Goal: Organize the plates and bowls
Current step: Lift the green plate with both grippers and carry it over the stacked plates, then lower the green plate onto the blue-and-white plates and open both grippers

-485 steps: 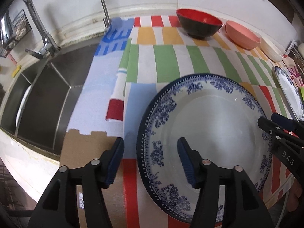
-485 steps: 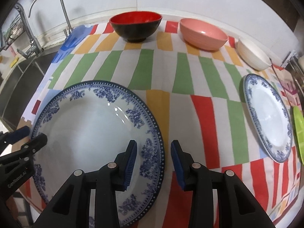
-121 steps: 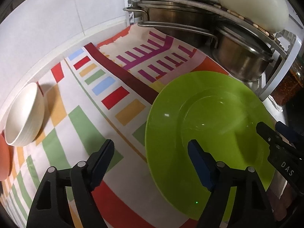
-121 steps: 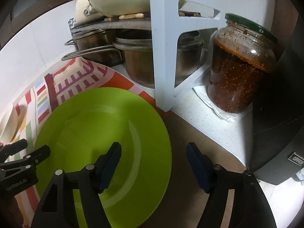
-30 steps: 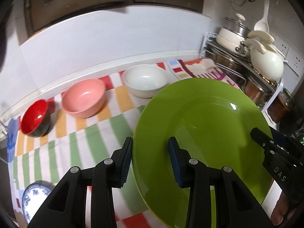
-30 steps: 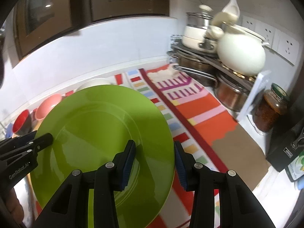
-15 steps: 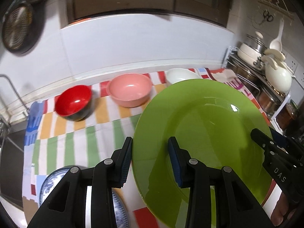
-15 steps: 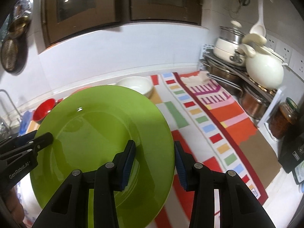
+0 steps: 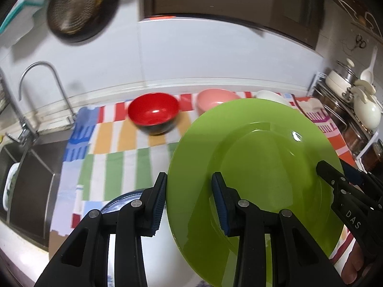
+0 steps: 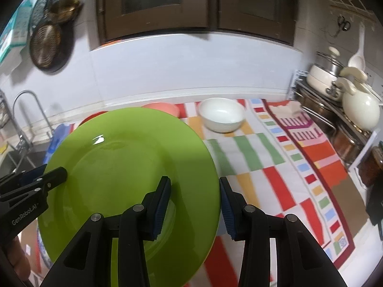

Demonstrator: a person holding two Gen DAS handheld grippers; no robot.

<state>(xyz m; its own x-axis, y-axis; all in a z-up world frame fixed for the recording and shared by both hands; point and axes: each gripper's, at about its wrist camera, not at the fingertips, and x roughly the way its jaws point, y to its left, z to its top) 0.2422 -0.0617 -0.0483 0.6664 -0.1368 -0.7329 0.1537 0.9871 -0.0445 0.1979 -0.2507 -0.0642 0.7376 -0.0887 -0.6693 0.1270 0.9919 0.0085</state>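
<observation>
Left claw [image 9: 189, 201] clamped on the left rim of the green plate [image 9: 258, 167], one pad under the edge, the other on the top face. Right claw [image 10: 195, 205] gripping the opposite rim of the same plate [image 10: 124, 167] likewise, jaws narrow around the edge. Plate held up between both claws, clear of the surface, tilted a little (glare spot near its far side).

Beneath, partly hidden by the left claw: blue-patterned plate [image 9: 124, 197] lying on the striped cloth [image 9: 115, 162]. Farther back along the wall, in a row on the cloth: red bowl [image 9: 153, 113], pink bowl [image 9: 215, 96] half hidden behind the green rim, white bowl [image 10: 221, 114] standing well apart from the plate in the right view.

Off to the left: sink [image 9: 31, 174] and faucet [image 9: 45, 86]. Off to the right: rack [image 10: 335, 124] with pots and a cream kettle [image 10: 360, 110]. On the wall upper left: round pan [image 9: 74, 7]. Motion blur over most of the background.
</observation>
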